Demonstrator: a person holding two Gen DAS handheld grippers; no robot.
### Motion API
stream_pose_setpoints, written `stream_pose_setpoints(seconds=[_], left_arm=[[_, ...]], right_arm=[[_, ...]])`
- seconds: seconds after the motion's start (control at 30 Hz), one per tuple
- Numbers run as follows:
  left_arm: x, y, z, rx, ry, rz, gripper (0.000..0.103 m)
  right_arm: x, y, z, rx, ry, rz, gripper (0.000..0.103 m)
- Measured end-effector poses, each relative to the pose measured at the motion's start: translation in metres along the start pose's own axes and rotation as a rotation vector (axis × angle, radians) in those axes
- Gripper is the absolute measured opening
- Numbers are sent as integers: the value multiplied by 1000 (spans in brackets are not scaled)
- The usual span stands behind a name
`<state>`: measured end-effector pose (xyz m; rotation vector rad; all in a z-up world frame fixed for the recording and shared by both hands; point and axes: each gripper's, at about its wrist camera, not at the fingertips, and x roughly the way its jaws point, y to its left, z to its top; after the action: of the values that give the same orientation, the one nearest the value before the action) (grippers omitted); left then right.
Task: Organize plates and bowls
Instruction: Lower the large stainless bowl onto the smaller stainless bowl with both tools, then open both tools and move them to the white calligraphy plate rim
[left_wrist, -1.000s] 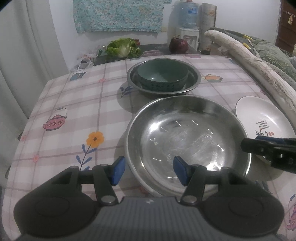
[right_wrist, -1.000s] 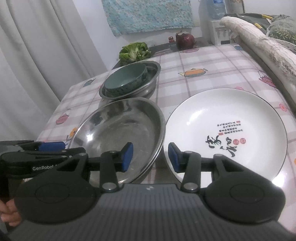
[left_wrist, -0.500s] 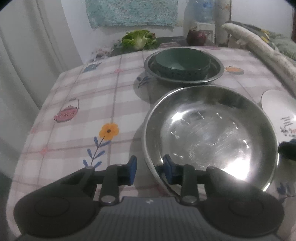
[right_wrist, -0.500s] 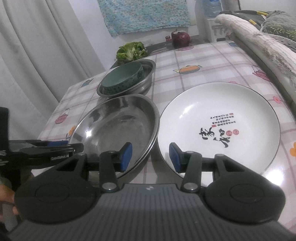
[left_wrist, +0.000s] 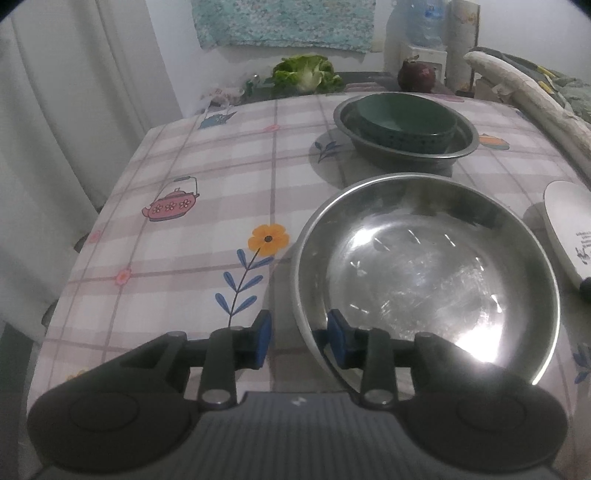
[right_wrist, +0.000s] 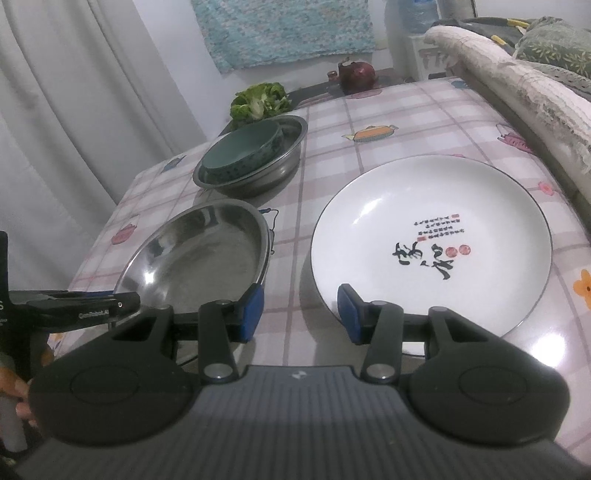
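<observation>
A large steel bowl (left_wrist: 424, 280) sits near the table's front edge. Its near-left rim passes between the jaws of my left gripper (left_wrist: 299, 339), which are opening. One blue pad is inside the bowl and the other stands clear outside it. In the right wrist view that gripper (right_wrist: 110, 308) reaches the bowl (right_wrist: 199, 258) from the left. My right gripper (right_wrist: 300, 314) is open, with its right pad over the near-left rim of a white plate (right_wrist: 432, 240) with black and red writing. Farther back, a green bowl (left_wrist: 402, 114) rests inside a smaller steel basin (left_wrist: 461, 147).
The table (left_wrist: 207, 192) wears a checked cloth with teapots and flowers. A leafy vegetable (left_wrist: 306, 72) and a dark red teapot (left_wrist: 415, 75) stand beyond its far edge. A padded couch edge (right_wrist: 517, 85) runs along the right side, curtains (left_wrist: 74, 110) hang at the left.
My left gripper slid left along the steel bowl's near rim and its jaws narrowed around the rim, then widened a little. The right gripper stayed about where it was.
</observation>
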<state>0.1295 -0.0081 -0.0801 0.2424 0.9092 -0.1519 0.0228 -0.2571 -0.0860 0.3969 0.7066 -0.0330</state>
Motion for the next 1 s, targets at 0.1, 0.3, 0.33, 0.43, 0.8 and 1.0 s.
stream_pose_setpoints(seconds=[0.1,0.3,0.33,0.43,0.8,1.0], left_arm=[[-7,-2,-2,22,-25,13,52],[-25,-7,-1,29,-71,31,59],[-30,-9,0,29,-81,25,59],[-46,-20,3,38,-120,-13,59],[-75,-127,10,161,-139,-366,59],[-52,-175,9,153,-99,-364,59]], right_arm=[[-1,-1,0,7,-3,6,44],[-14,-12,-1,35,-34,3,49],[-17,-14,-2,39,-40,2,50],[-27,-23,-2,54,-67,-6,51],[-70,-92,-12,125,-171,-105,51],[-78,-136,-3,145,-192,-131,51]])
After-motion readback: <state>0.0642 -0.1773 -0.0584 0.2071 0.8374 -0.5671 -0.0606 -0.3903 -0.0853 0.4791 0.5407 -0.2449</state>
